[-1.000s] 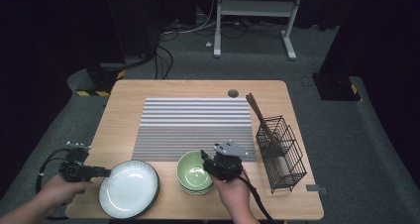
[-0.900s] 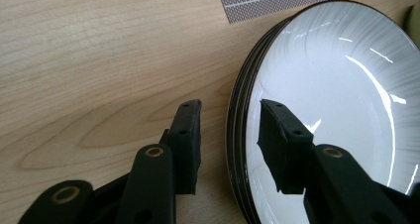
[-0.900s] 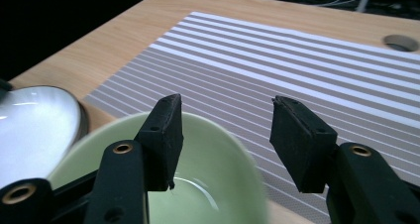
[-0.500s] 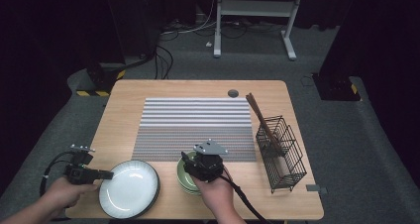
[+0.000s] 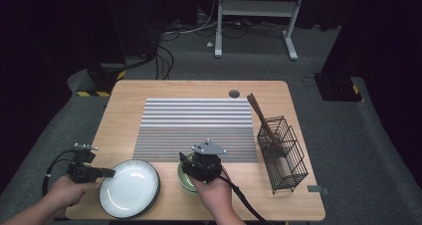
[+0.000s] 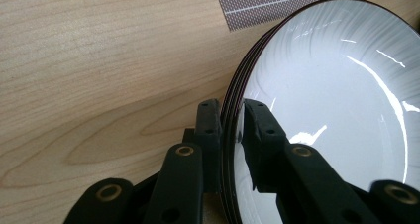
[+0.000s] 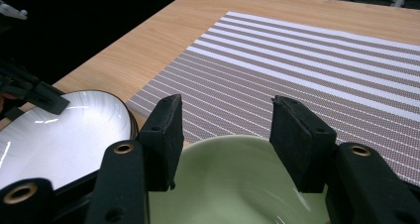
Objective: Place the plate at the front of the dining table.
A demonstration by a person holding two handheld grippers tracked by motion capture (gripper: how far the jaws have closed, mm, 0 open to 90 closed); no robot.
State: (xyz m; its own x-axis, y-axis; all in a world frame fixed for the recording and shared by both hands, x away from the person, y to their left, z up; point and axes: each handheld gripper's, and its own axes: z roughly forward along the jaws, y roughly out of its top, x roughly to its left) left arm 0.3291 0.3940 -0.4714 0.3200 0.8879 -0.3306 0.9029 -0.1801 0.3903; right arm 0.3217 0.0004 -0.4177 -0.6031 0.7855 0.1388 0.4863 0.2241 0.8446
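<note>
- The white plate (image 5: 129, 188) lies at the near left corner of the table (image 5: 124, 115), topping a small stack of plates.
- The left gripper (image 5: 105, 173) has just closed its jaws and clamps the plate's left rim between them.
- The green bowl (image 7: 237, 184) sits just right of the plate, under the right gripper (image 5: 191, 166), whose jaws stand apart above it.

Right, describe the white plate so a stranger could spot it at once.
Start at the striped placemat in the table's middle, then drop to the near left corner. There lies the white plate, its rim clamped by the left gripper; unlike the green bowls beside it, it is flat, dark-edged.
</note>
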